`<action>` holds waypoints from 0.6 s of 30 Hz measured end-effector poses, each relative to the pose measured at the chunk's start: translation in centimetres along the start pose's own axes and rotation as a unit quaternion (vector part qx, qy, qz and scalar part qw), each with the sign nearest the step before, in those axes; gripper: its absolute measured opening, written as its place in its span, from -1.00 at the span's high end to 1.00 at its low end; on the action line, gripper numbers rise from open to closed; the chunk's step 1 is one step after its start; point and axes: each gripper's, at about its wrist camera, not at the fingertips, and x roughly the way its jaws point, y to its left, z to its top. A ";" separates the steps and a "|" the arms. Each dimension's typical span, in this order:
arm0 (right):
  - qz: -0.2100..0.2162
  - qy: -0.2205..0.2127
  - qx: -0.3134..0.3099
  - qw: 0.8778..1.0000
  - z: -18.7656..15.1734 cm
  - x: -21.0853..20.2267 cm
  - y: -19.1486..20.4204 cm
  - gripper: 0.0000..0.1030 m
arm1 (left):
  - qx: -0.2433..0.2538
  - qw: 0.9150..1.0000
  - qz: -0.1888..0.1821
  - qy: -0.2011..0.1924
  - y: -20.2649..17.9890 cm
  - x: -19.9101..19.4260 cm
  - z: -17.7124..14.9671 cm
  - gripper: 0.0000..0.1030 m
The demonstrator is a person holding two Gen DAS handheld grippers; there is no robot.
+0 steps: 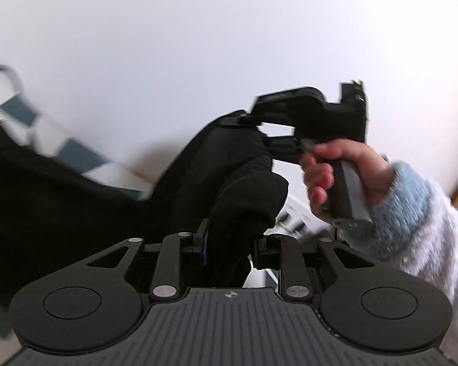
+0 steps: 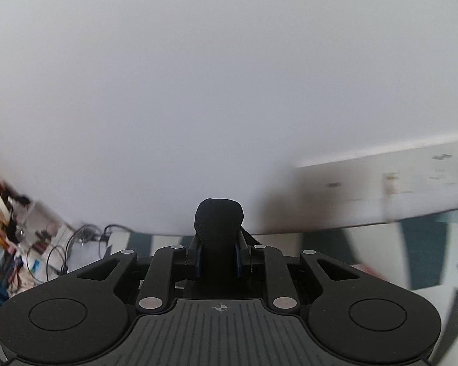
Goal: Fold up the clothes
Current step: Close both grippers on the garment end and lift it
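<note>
Both tools are clamped on the black garment (image 1: 76,201): the left tool (image 1: 229,244) pinches a bunched fold, the right tool (image 2: 218,259) another fold, with cloth draping left above the patterned floor (image 2: 421,244)

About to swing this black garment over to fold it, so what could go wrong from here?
1. The right claw pinches only a small bunched tip of the soft black fabric garment; it may slip free.
2. The left claw grips a thick wad, so the fold may come out uneven.
3. The hand on the right handle sits close ahead of the left claw; they could collide.
</note>
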 end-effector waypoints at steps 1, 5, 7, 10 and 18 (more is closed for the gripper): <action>-0.002 0.005 -0.003 1.000 -0.3 1.4 1.7 0.67 | -0.013 1.000 0.005 -0.003 1.6 -0.8 0.5 0.53; -0.010 0.029 -0.021 0.999 -1.6 7.6 8.8 0.67 | -0.049 0.998 0.022 -0.013 7.8 -4.0 2.5 0.55; -0.013 0.043 -0.031 0.998 -2.7 10.9 12.3 0.67 | -0.055 0.998 0.030 -0.015 10.7 -5.6 3.2 0.55; -0.021 0.062 -0.047 0.997 -4.9 15.8 16.8 0.67 | -0.079 0.996 0.048 -0.018 15.5 -7.6 4.3 0.55; -0.057 0.074 -0.099 0.991 -11.5 24.9 23.7 -0.25 | -0.079 0.984 0.162 0.009 24.8 -11.7 6.5 0.08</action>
